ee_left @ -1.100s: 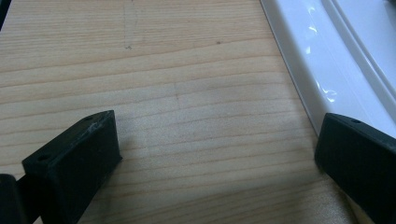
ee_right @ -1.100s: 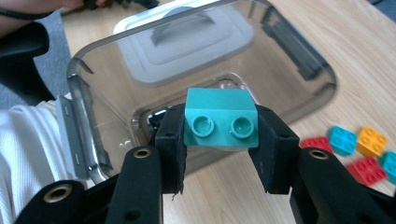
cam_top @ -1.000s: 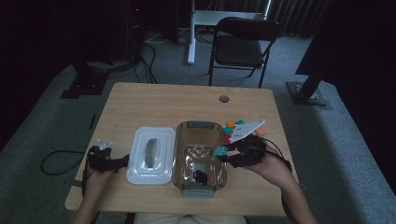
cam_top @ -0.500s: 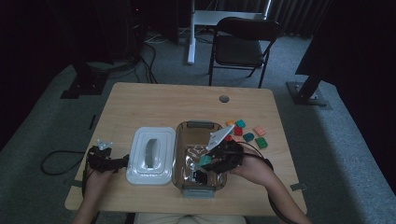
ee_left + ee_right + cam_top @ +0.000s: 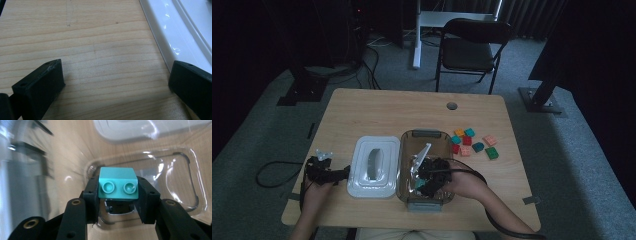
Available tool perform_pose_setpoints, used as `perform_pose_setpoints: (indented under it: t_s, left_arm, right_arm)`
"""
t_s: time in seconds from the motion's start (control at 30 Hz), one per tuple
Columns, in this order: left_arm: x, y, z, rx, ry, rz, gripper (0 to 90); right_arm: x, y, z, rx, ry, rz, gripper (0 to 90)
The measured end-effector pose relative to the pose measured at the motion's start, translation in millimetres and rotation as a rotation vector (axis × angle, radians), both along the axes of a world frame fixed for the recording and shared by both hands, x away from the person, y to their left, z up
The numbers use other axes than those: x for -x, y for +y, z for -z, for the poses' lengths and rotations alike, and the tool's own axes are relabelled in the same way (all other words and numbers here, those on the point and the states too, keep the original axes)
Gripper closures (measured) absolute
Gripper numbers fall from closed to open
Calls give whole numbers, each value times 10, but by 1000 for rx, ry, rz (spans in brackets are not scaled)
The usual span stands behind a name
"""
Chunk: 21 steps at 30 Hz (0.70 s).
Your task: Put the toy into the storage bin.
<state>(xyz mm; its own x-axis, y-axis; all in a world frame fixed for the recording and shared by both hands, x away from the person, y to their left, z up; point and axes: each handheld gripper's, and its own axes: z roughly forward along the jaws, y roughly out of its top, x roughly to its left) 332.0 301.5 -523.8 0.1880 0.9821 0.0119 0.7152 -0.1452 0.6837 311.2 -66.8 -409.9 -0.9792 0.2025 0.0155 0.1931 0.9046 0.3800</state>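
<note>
My right gripper (image 5: pixel 117 189) is shut on a teal two-stud brick (image 5: pixel 118 183), one pad on each side of it. In the high view this gripper (image 5: pixel 428 186) is down inside the clear plastic container (image 5: pixel 426 134), near its front end. The container's bottom (image 5: pixel 185 170) lies just beyond the brick. Left of the container, the white lid (image 5: pixel 374 167) lies flat on the table. My left gripper (image 5: pixel 343 172) rests at the lid's left edge. Its jaws stand wide open over bare wood (image 5: pixel 117 77), with the lid's rim (image 5: pixel 180 30) by the right jaw.
Several loose bricks (image 5: pixel 472 142) in orange, teal, red, pink and green lie on the table to the right of the container. A round hole (image 5: pixel 452 106) is in the tabletop near its far edge. A folding chair (image 5: pixel 472 50) stands behind the table.
My right gripper has moved left and down, from beside the loose bricks into the container, with the teal brick in it. The left gripper has stayed put.
</note>
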Motion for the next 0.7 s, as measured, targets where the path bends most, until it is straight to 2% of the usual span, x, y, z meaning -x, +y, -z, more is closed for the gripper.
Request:
perform_pose_setpoints:
  t_s: [0.23, 0.7]
  left_arm:
    - [0, 0, 0, 0, 0, 0, 5]
    - [0, 0, 0, 0, 0, 0, 5]
  right_arm:
    - [-36, 57, 94, 61, 4, 2, 586]
    - [-53, 27, 126, 87, 0, 17, 556]
